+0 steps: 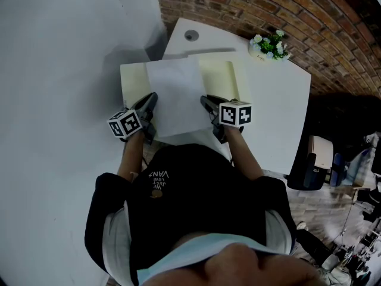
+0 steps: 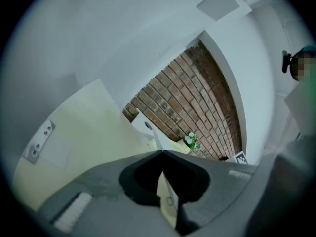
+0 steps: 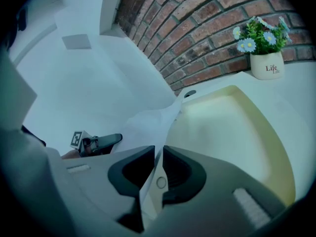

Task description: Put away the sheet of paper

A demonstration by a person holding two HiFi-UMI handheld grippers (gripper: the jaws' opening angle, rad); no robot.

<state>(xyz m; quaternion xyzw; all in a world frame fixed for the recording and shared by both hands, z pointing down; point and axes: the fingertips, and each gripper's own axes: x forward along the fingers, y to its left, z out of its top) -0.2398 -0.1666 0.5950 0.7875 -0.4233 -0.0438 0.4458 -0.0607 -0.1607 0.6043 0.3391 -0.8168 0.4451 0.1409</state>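
In the head view, held the sheet of paper (image 1: 177, 94) over the open yellow folder (image 1: 133, 82), pinched shut at opposite side edges by the left gripper (image 1: 151, 99) and right gripper (image 1: 206, 102); apparently not yet released inside the folder, nor the folder closed.

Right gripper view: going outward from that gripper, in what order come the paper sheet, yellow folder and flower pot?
1. The paper sheet, pinched in its jaws.
2. The yellow folder, just ahead, to the right.
3. The flower pot, farthest, upper right.
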